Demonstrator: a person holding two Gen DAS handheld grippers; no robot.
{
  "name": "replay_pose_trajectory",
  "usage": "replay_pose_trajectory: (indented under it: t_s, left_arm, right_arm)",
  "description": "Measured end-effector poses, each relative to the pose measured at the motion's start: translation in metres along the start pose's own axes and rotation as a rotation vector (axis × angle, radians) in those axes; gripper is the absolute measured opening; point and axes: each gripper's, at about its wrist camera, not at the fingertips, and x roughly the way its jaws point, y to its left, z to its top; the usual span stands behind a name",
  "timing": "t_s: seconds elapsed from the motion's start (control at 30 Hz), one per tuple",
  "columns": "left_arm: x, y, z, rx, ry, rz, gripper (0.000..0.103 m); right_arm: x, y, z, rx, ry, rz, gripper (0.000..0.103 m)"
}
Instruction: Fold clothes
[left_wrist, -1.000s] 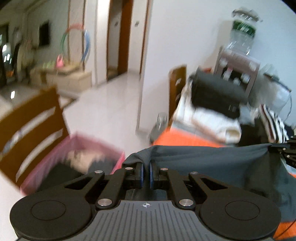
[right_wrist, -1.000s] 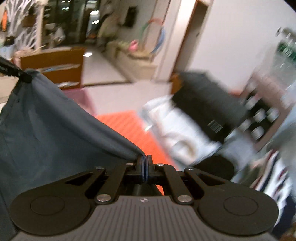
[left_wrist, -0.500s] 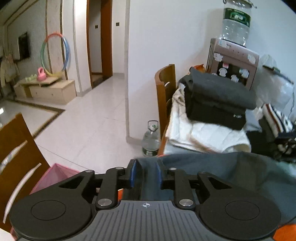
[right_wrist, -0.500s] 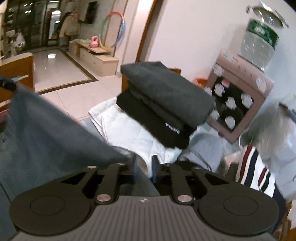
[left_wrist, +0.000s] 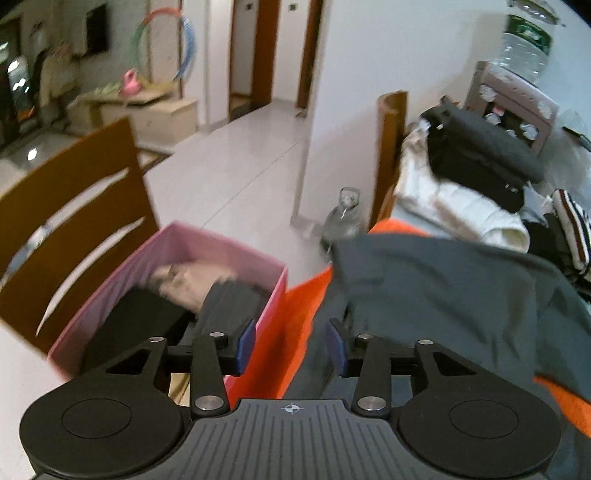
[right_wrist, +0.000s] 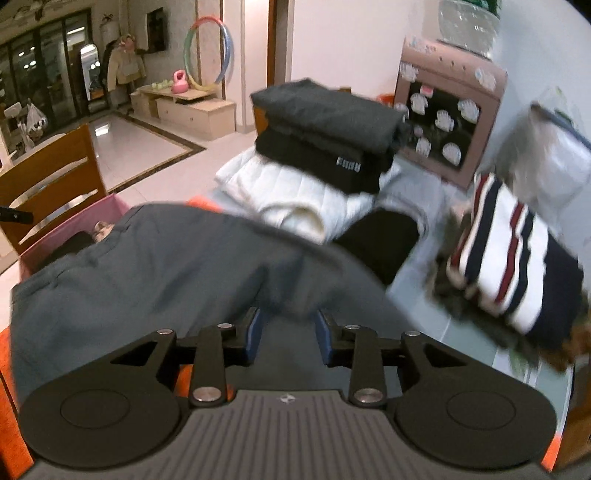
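Orange counter (left_wrist: 295, 314) is carrying the grey garment (left_wrist: 443, 295), lying just ahead of both claws. Left claw (left_wrist: 291, 345) is hanging spread, gripping nothing; pink bin (left_wrist: 221, 251) sits ahead-left. Right claw (right_wrist: 288, 334) is spread too (cloth bunching between its fingers, unpinched). Folded stack (right_wrist: 325, 122) beyond.

Left gripper (left_wrist: 291, 345) jaws wide apart, gripping nothing. Dark grey garment (left_wrist: 443, 295) spread over orange surface (left_wrist: 295, 314), just right of pink bin (left_wrist: 236, 254) holding possibly folded dark clothes; blurred.
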Motion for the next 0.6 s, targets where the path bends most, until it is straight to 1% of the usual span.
replay_pose_trajectory:
  t_s: [0.13, 0.27, 0.37, 0.43, 0.47, 0.5, 0.6]
  left_arm:
    - [-0.007, 0.020, -0.031, -0.039, 0.046, -0.010, 0.048]
    - [-0.005, 0.030, -0.050, -0.027, 0.084, -0.041, 0.048]
    - [0.003, 0.032, -0.057, 0.009, 0.102, -0.101, 0.049]
    - [0.009, 0.032, -0.060, 0.042, 0.109, -0.145, 0.053]
    - [0.012, 0.032, -0.061, 0.059, 0.113, -0.168, 0.055]
    - [0.015, 0.031, -0.062, 0.076, 0.116, -0.190, 0.059]
    - [0.024, 0.031, -0.065, 0.126, 0.126, -0.258, 0.059]
  right_arm:
    - [-0.017, 0.020, -0.038, 0.041, 0.036, 0.026, 0.037]
    - [-0.030, 0.043, -0.075, 0.079, 0.072, 0.052, 0.037]
    - [-0.039, 0.060, -0.102, 0.108, 0.099, 0.072, 0.037]
    - [-0.045, 0.072, -0.120, 0.127, 0.117, 0.085, 0.041]
    - [-0.047, 0.079, -0.129, 0.133, 0.127, 0.092, 0.041]
    - [-0.046, 0.089, -0.136, 0.130, 0.141, 0.104, 0.041]
    - [-0.042, 0.123, -0.157, 0.122, 0.171, 0.144, 0.042]
